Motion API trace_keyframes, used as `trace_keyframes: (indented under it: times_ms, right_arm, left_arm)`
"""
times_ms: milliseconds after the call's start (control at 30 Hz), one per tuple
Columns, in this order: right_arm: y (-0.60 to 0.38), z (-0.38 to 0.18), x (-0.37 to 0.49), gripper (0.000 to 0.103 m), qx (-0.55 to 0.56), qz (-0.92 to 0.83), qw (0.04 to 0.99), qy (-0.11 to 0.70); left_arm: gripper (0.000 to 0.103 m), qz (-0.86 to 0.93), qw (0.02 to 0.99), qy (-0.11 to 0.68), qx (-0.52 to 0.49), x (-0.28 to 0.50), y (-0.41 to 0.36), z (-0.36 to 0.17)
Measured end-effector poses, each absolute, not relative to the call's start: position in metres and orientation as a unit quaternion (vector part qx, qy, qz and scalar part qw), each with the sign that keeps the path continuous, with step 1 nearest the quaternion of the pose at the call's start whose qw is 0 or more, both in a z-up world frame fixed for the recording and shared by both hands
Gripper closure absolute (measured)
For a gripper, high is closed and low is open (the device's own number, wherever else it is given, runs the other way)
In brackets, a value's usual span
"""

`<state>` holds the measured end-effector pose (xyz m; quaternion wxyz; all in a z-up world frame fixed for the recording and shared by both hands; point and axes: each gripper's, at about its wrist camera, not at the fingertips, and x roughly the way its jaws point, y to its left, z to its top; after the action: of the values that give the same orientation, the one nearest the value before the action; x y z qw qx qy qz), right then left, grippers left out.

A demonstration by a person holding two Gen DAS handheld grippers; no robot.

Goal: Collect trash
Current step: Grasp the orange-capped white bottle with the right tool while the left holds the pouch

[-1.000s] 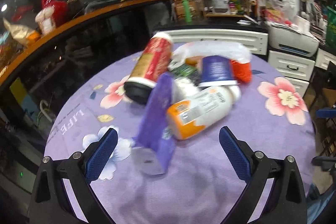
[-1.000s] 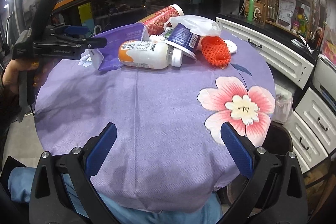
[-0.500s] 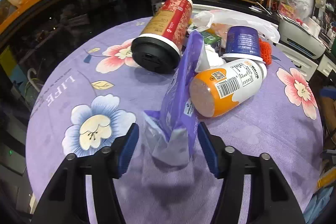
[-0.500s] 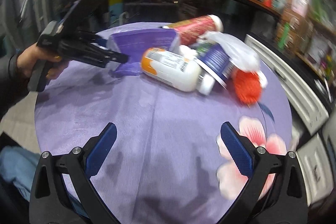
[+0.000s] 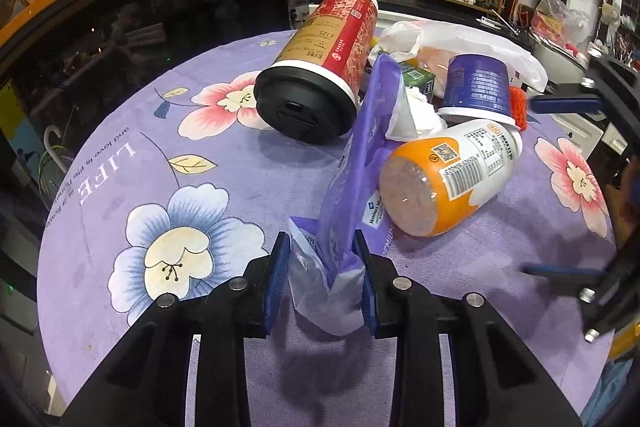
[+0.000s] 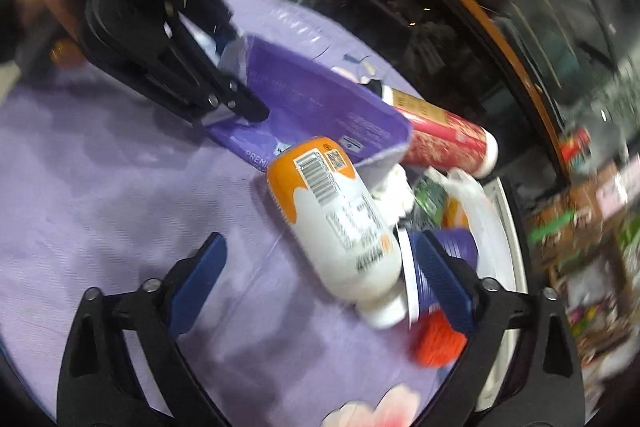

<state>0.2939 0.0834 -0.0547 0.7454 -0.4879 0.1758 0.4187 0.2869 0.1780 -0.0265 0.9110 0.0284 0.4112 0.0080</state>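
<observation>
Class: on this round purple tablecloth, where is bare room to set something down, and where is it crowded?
Bare: the purple floral tablecloth left of the red cylindrical canister, and cloth in front of the orange-and-white plastic bottle. Crowded: the far heap around the upturned blue cup.

Tablecloth (image 5: 132, 131): "LIFE", "and love is the flower". Purple pouch (image 5: 360, 155): "Member's Mark", "PREMIUM". Red canister (image 5: 332, 39): text unreadable.

My left tool (image 5: 322, 277) has just been closing; both pads now touch the crumpled lower end of the purple pouch (image 5: 356, 163), which stands upright between them. Just ahead to the right: orange-and-white bottle (image 5: 448, 175) lying on the table (image 5: 120, 187). Further ahead: red canister (image 5: 320, 67), blue cup (image 5: 476, 87). Far right: my other tool (image 5: 568, 187), spread wide.
</observation>
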Motion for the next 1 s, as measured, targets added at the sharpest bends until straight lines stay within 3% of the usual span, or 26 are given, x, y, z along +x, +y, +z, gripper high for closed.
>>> trace_keyframes:
  times_ms: [67,333,433,1000]
  right_arm:
    - [0.094,-0.06,0.3,0.019,-0.509,0.418,0.731,0.178]
    - [0.123,-0.075,0.317,0.022,-0.571,0.396,0.701,0.159]
    - [0.129,-0.082,0.323,0.039,-0.583,0.388,0.695,0.16]
    - [0.101,-0.05,0.248,0.041,-0.464,0.422,0.768,0.129]
  left_arm:
    - [0.071,0.013,0.911,0.41,0.032,0.288,0.179,-0.028]
    - [0.073,0.018,0.911,0.41,0.047,0.29,0.18,-0.031]
    - [0.075,0.02,0.911,0.408,0.045,0.291,0.182,-0.031]
    - [0.082,0.031,0.922,0.385,0.017,0.251,0.186,-0.023]
